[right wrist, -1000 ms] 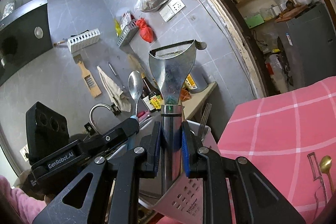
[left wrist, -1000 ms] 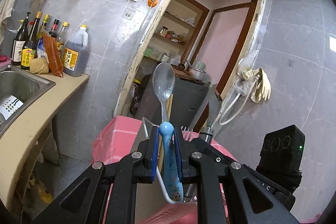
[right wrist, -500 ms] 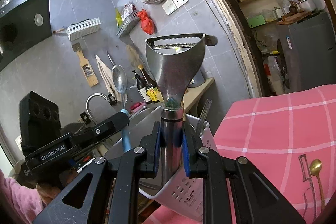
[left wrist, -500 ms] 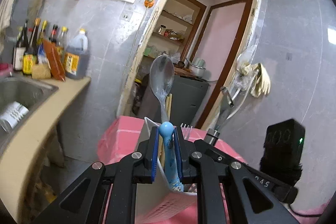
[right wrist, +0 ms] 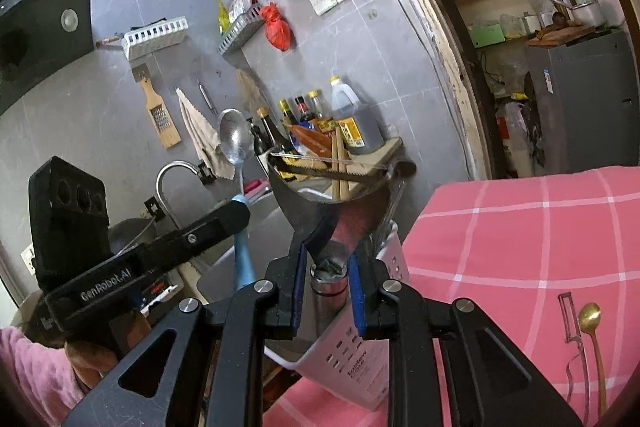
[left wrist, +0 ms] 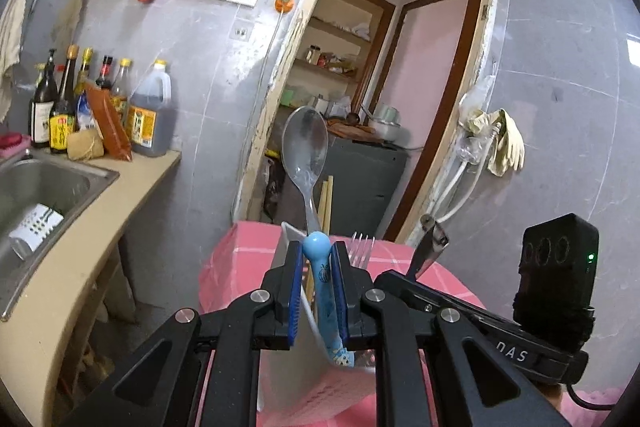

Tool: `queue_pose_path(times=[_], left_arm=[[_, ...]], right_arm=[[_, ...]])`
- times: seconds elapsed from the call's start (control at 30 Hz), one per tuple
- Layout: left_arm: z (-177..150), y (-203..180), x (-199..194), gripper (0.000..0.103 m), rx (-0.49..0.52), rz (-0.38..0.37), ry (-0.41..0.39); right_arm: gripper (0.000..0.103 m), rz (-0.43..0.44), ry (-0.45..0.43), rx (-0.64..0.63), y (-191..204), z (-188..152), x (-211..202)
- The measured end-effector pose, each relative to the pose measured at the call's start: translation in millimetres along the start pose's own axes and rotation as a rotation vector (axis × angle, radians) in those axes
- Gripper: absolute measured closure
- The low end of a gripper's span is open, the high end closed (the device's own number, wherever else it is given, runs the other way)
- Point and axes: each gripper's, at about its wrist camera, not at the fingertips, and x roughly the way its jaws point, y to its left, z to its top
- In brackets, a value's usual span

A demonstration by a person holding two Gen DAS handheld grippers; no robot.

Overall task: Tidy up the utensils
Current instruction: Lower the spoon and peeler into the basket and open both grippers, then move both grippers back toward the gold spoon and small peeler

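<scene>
Since the earlier frames the peeler (right wrist: 332, 195) has sunk between the right gripper (right wrist: 328, 291) fingers: its steel handle, which stood tall above the blue pads, now shows only its top collar, and its wide head sits just over the white utensil holder (right wrist: 360, 359). The right fingers are opening, and the pads look just clear of the handle, so the peeler seems to be dropping into the holder. The blue-handled spoon (left wrist: 306, 147) has also come lower over the holder.

The left gripper (left wrist: 316, 291) is nearly closed, its fingers pinching the spoon's blue handle, bowl upward, with the handle's lower end at the holder's near rim.

The holder stands at the corner of the counter, on the pink checked cloth (right wrist: 520, 227), nearest the sink. It already carries wooden chopsticks (left wrist: 326, 199) and a fork (left wrist: 362, 247).

Judging from this, 1 tool is going in and 1 is about to. Still left: a gold spoon (right wrist: 592, 323) and a slim metal tool (right wrist: 570, 323) beside it, lying on the cloth toward the counter's right edge, well apart from the holder.
</scene>
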Motion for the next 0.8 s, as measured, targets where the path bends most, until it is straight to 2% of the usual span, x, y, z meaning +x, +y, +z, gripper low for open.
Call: queue_pose_path(times=[0.07,0.17,0.2,0.43,0.57,0.63,0.7,0.73,0.8], left_arm=[[-0.6,0.8,-0.4,0.089,0.000,0.000,0.027],[-2.0,-0.8,-1.3,0.089,0.008,0.005,0.063],[-2.2,-0.9,-1.8,0.089,0.006,0.008,0.070],[2.1,-1.8,-13.7,0.088,-0.037,0.012,0.099],[6.8,-11.4,-20.5,0.082,-0.027,0.032,0.099],[9.2,-19.7,-25.2,0.074,-0.028,0.042,0.088],[10.7,-28.1,-29.5,0.057,-0.031,0.050,0.070],[11.4,-33.4,-31.4,0.050,-0.031,0.055,0.059],[12.5,-42.5,-33.4,0.043,-0.027,0.066,0.042]], right_arm=[[0.079,-0.006,0.021,0.001,1.2,-0.3,1.1],[0.057,-0.012,0.047,-0.001,4.2,0.2,-0.7],[0.055,-0.009,0.052,0.000,4.8,0.1,-2.3],[0.054,-0.030,0.032,0.034,1.6,4.6,-25.6],[0.047,-0.065,-0.016,0.045,-0.6,8.9,-44.9],[0.040,-0.091,-0.046,0.043,-1.4,13.6,-56.5],[0.027,-0.126,-0.079,0.034,-2.2,17.4,-71.6],[0.024,-0.143,-0.093,0.030,-3.1,20.9,-77.9],[0.011,-0.174,-0.123,0.017,-4.7,26.2,-92.5]])
